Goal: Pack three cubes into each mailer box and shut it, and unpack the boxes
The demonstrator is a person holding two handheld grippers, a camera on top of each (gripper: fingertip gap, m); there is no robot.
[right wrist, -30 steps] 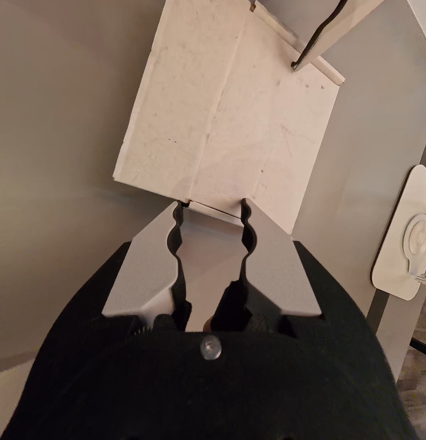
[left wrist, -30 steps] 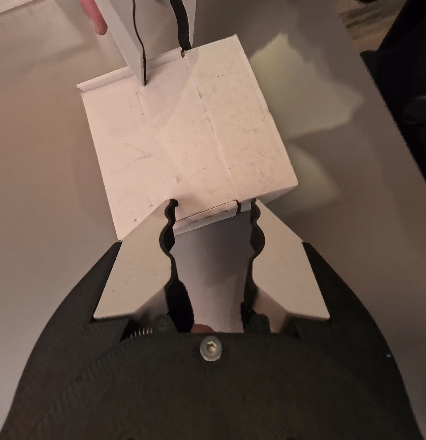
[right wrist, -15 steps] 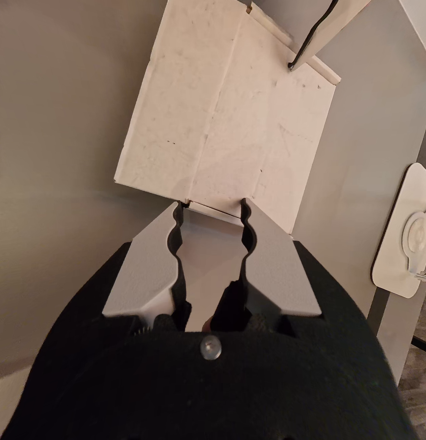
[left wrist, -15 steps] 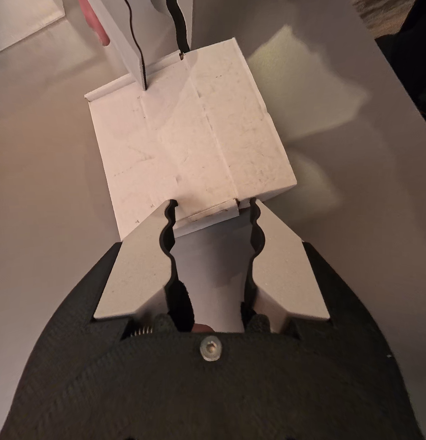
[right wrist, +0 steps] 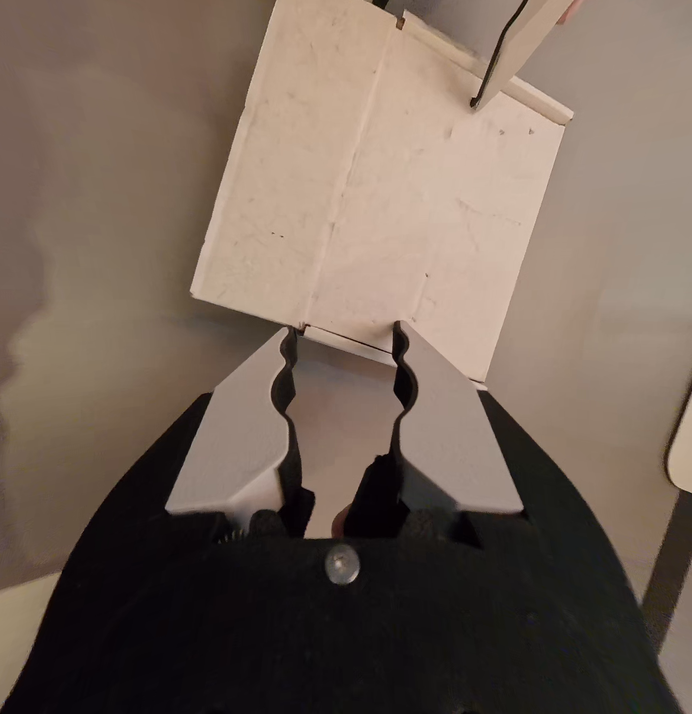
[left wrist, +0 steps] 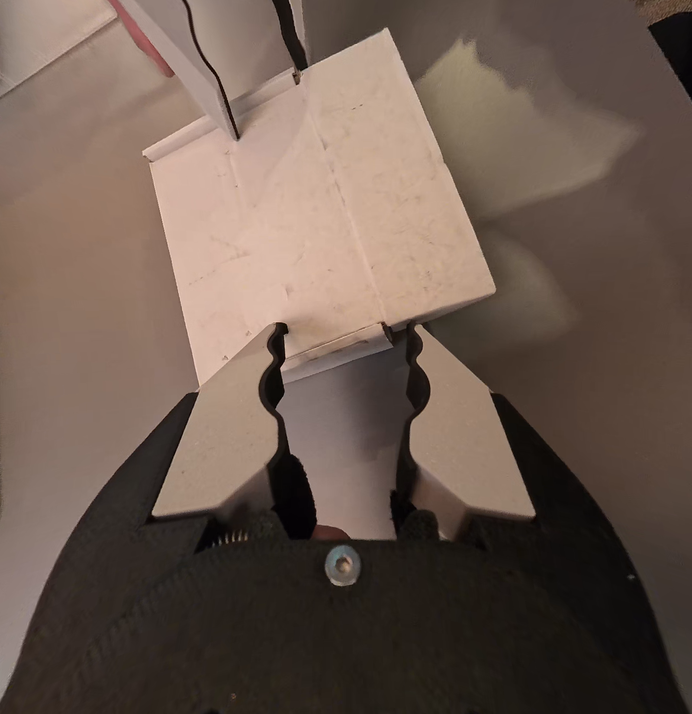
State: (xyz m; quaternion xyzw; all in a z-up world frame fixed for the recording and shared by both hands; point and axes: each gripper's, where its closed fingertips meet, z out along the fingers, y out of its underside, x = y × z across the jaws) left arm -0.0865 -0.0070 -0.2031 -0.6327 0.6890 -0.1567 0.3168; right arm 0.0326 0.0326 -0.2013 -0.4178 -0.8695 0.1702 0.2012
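The shut white mailer box [left wrist: 317, 216] lies flat on the grey desk [left wrist: 66, 232], its long axis running near to far. The left gripper [left wrist: 346, 332] and right gripper [right wrist: 344, 332] face each other, both spread wide at opposite end flaps, grasping nothing. The box's contents are hidden.

One white mailer box [left wrist: 321, 216] is seen at the centre of the left wrist view, closed, and the same box [right wrist: 375, 185] fills the upper middle of the right wrist view. Two grippers are counted: the left gripper [left wrist: 346, 328] at lower centre of its own view and the right gripper [right wrist: 344, 332] likewise. Cubes cannot be counted. One flat white object [right wrist: 688, 432], possibly a plate, is glimpsed at the right edge.
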